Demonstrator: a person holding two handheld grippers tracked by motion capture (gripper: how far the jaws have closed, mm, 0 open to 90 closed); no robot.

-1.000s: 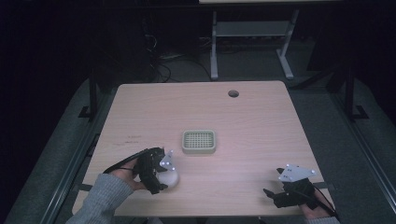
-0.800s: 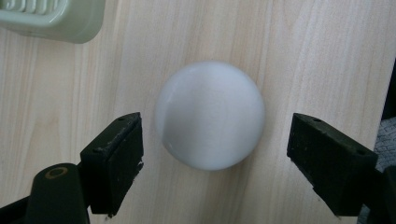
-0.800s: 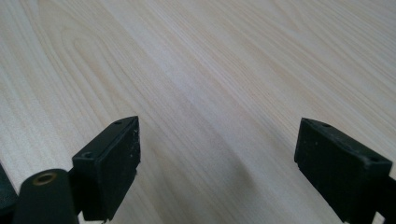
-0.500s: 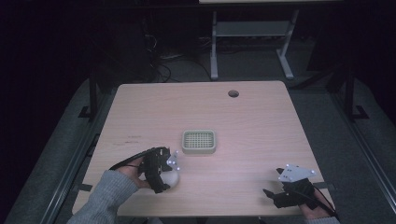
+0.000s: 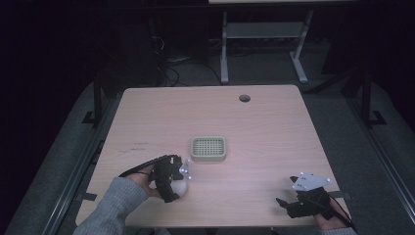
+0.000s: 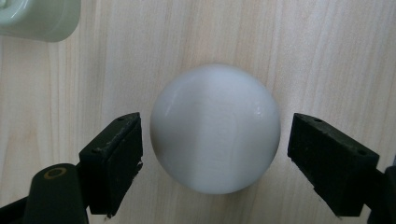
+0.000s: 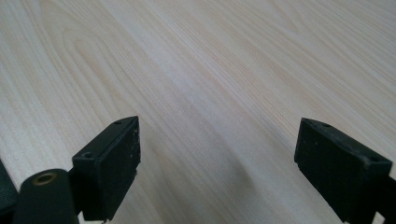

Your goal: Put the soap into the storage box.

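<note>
Down in the lower left of the high view, the left gripper (image 5: 172, 182) hangs over a white ball (image 5: 180, 187) lying on the wooden table (image 5: 264, 127). Seen from the left gripper view, its jaws are spread wide with the ball (image 6: 215, 128) between them, a narrow gap on each side, so neither pad touches it. A pale green grid tray (image 5: 208, 148) sits just beyond the ball, near the table's middle. At the lower right, the right gripper (image 5: 293, 205) rests low by the table's near edge, jaws wide apart over bare wood, holding nothing.
</note>
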